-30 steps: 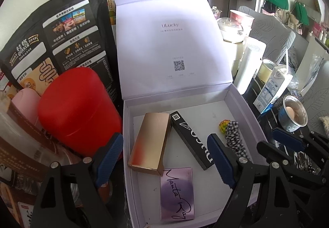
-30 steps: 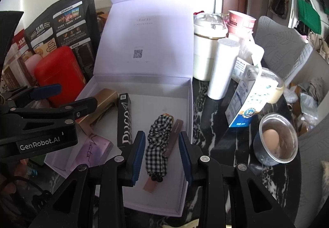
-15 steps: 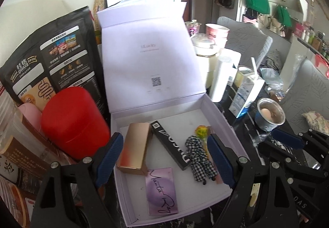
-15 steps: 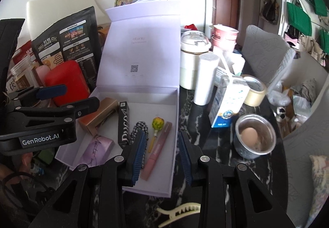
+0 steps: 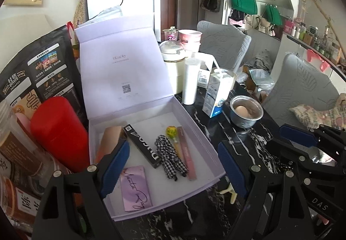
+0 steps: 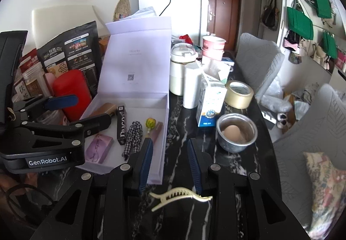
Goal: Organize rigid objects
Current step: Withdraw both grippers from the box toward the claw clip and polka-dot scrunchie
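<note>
An open lilac box [image 5: 207, 142] [image 6: 163, 123] lies on the black marble table. It holds a gold box [image 5: 110, 140], a black carton [image 5: 142, 146] [image 6: 121, 123], a purple palette [image 5: 135, 188] [image 6: 98, 148], a checked scrunchie [image 5: 169, 156] [image 6: 133, 137], a lollipop [image 5: 170, 132] [image 6: 150, 123] and a pink tube [image 5: 187, 153]. My left gripper [image 5: 173, 168] is open and empty over the box's front. My right gripper [image 6: 170, 164] is open and empty above the table, right of the box. A cream hair claw [image 6: 179, 195] lies on the table below it.
A red canister [image 5: 58, 129], a black food bag [image 5: 36, 71] and jars stand left of the box. Behind and right are a white cup [image 6: 190, 84], a milk carton [image 6: 208, 103], a tape roll [image 6: 239, 94] and a steel bowl with an egg [image 6: 236, 132]. Grey chairs stand on the right.
Both grippers have pulled back and up from the box. The right gripper has let go of the scrunchie, which lies in the box. The hair claw has come into view.
</note>
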The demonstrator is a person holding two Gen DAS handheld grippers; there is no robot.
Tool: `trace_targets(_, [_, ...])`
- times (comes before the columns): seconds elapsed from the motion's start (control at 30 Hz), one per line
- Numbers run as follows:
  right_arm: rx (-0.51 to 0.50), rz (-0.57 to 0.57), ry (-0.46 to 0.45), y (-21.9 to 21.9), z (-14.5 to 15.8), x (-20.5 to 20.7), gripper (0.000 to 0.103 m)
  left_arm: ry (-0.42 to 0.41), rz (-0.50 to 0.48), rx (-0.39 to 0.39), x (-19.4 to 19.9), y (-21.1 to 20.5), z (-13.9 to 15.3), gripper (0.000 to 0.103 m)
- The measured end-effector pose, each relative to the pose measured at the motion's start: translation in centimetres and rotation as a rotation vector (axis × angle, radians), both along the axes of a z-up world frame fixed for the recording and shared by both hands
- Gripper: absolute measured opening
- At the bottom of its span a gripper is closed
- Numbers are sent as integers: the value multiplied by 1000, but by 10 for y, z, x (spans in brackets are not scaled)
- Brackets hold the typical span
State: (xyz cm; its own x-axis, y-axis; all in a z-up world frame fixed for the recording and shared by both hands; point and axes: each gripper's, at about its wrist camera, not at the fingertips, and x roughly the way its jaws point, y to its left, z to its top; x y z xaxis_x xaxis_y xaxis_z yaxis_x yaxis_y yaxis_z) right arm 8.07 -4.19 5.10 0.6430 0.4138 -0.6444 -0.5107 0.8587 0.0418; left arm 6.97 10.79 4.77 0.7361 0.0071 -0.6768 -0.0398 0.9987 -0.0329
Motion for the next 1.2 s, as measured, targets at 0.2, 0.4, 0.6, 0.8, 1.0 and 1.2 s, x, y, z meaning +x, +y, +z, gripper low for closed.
trace_targets(0.2, [19,-24,-10,-25,0,-22,33,-2,-39,-32,-14,-18,-3,84])
trace_targets(0.4, [28,-36,-10,-45,-5,-38,36,9,-76,-67,-24,-34,-14,84])
trace_targets(0.6, [41,-53,0,-62,-13,-46,38,46,-120,-91,-24,-50,-35,84])
trace_targets(0.8, [49,-78,25,-79,-29,-50,41,51,-153,-111,-28,-63,-51,84])
trace_targets(1.0, [59,-102,55,-93,-46,-51,45,43,-198,-90,-32,-81,-62,84])
trace_targets(1.2, [76,-140,84,-109,-64,-51,50,65,-236,-67,-26,-96,-78,84])
